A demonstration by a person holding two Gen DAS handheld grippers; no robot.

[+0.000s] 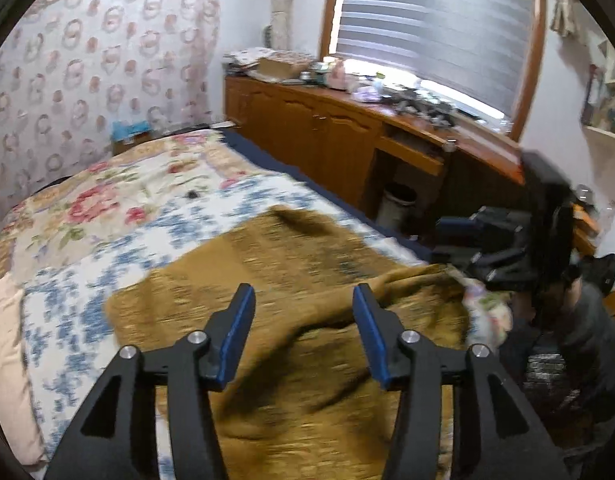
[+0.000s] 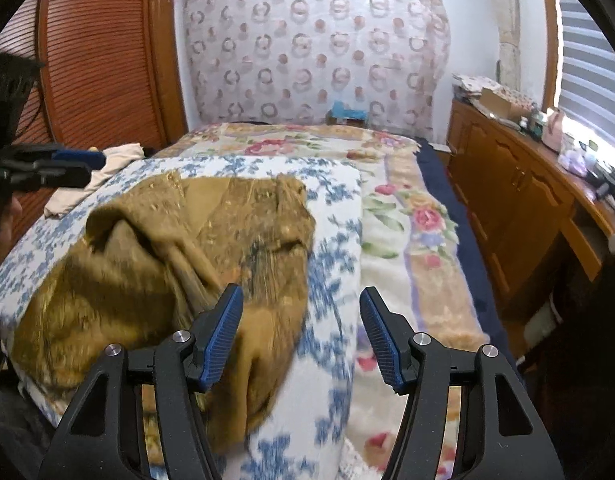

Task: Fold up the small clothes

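Bare bedspread [image 2: 335, 208] beyond rumpled brown garment [image 2: 179, 248], wooden cabinet [image 2: 507, 192] right

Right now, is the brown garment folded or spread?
Neither: the brown garment lies rumpled on the bed, one side bunched into ridges.

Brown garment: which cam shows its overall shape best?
Right wrist. There the brown garment shows nearly whole on the blue-floral sheet, with its bunched fold at the left and its flat far edge in view. The left wrist view sits close over it, blurred, its near part cut off by the open left claw.
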